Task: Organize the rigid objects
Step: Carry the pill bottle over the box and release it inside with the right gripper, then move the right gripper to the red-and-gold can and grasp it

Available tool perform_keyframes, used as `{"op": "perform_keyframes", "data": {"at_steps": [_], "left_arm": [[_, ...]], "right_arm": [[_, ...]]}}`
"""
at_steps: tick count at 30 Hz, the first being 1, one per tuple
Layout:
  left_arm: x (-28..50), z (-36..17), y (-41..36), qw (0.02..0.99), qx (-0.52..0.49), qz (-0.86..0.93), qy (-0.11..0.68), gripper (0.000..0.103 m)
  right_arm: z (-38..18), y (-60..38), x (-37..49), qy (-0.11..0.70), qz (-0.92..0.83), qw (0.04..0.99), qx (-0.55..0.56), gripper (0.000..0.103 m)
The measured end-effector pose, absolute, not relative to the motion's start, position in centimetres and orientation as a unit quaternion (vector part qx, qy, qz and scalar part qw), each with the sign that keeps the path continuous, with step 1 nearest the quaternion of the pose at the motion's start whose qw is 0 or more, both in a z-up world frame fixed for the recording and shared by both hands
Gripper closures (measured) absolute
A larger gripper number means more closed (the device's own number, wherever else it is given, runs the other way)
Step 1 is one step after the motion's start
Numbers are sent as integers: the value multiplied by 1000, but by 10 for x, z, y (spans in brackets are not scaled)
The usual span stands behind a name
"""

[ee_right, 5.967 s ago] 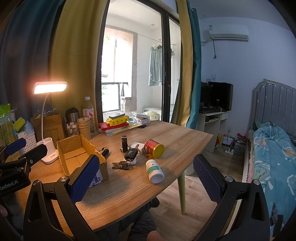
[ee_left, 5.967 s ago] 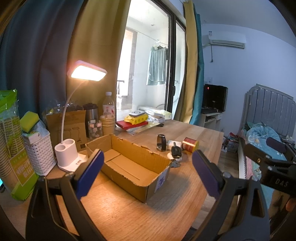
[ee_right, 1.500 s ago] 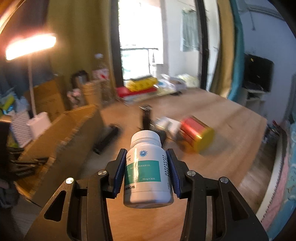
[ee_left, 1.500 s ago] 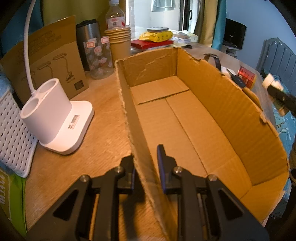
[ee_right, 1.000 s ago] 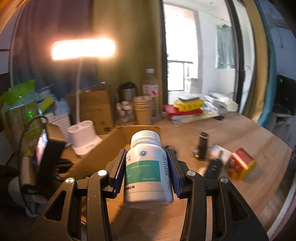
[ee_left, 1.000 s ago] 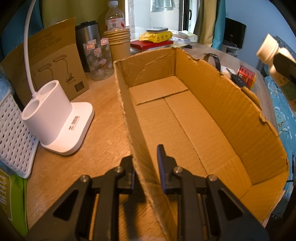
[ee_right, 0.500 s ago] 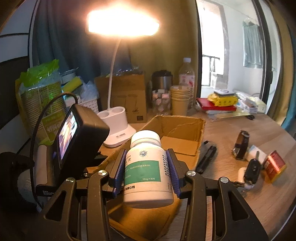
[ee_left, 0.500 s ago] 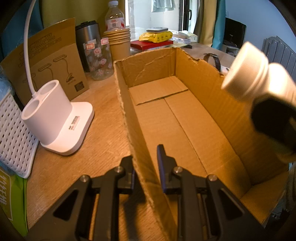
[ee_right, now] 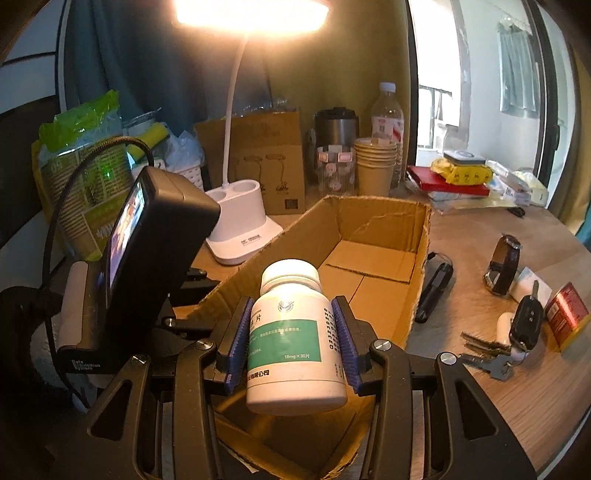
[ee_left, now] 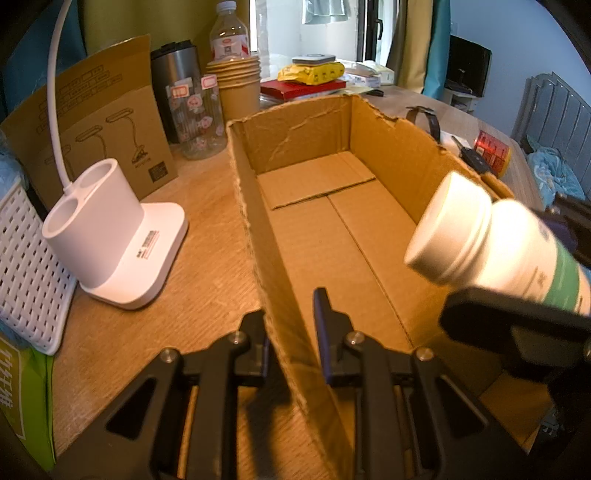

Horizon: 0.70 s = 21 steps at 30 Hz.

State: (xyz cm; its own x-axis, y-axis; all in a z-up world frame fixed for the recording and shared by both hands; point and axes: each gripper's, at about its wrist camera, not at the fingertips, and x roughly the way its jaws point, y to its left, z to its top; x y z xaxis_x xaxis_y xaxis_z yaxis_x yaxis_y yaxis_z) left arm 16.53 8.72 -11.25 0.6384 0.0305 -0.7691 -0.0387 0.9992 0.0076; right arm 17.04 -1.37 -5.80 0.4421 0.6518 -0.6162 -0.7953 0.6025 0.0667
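An open cardboard box [ee_left: 332, 229] stands on the wooden table; it also shows in the right wrist view [ee_right: 373, 258] and is bare inside. My left gripper [ee_left: 290, 325] is shut on the box's near left wall. My right gripper [ee_right: 293, 336] is shut on a white pill bottle [ee_right: 295, 328] with a green label and holds it over the box's near end; the bottle shows in the left wrist view [ee_left: 495, 240] at the right. A red tin [ee_right: 567, 314], car key with keys [ee_right: 517, 332], a watch [ee_right: 502, 266] and a black object [ee_right: 434, 288] lie right of the box.
A white lamp base [ee_left: 110, 236] and a white basket [ee_left: 22, 266] stand left of the box. A brown card [ee_left: 103, 122], steel flask [ee_left: 173, 85], paper cups [ee_left: 236, 85] and water bottle [ee_left: 229, 29] line the back. Books [ee_right: 454, 177] lie far right.
My right gripper has carried the pill bottle leftward from the open table to above the box's near end and lower. My left gripper still grips the box wall.
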Motion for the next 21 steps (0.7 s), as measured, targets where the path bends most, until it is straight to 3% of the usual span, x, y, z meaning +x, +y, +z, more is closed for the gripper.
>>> {"op": "perform_keyframes", "data": {"at_steps": [4,7,13,21], "left_arm": [[165,-113,87,905,-5,19,425,83],[165,-113,87,905,-4,18,424,83],[165,-113,86,905,-4,19,424,83],[165,-112,85,905,-5,18,424,83]], "right_arm": [[-58,-14,170,307,431,841,-117,55],[-57,-14,169,305,435,839,-117,43],[-50,-22,171,297,427,847,-106,39],[-27,-58,185,265,369,888,-74,27]]}}
